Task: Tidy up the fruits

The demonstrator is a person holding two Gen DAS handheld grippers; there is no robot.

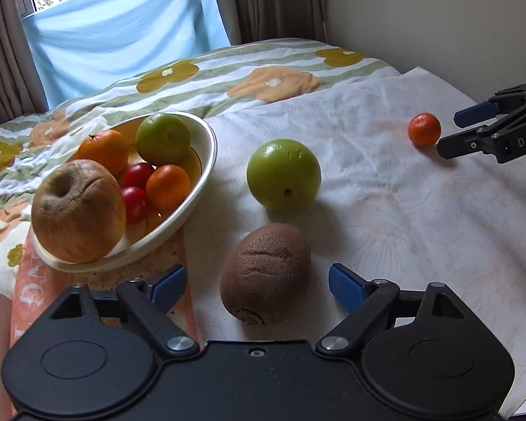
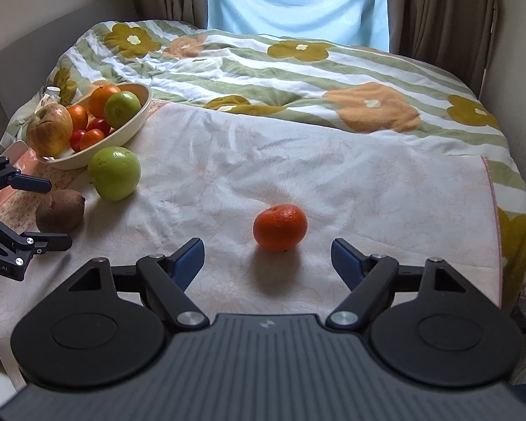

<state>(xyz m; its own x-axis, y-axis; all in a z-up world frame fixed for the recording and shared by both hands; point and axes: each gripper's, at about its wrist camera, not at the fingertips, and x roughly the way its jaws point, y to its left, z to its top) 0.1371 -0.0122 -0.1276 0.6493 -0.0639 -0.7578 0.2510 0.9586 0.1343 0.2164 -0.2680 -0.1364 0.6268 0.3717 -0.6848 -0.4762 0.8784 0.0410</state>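
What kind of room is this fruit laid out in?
Most likely a bedroom: the fruit sits on a bed with a flowered quilt, under a curtained window, and a white cloth is spread over the quilt as a work surface.

Fuzzy matt kiwi (image 1: 265, 273), glossy smooth green apple (image 1: 284, 174), crinkled white cloth (image 1: 385, 210).

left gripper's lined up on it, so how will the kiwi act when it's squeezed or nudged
The kiwi is egg-shaped and lies on its side, so a nudge would probably rock or roll it. Its fuzzy skin should grip well. Its creased skin hints it's soft, so squeeze gently.
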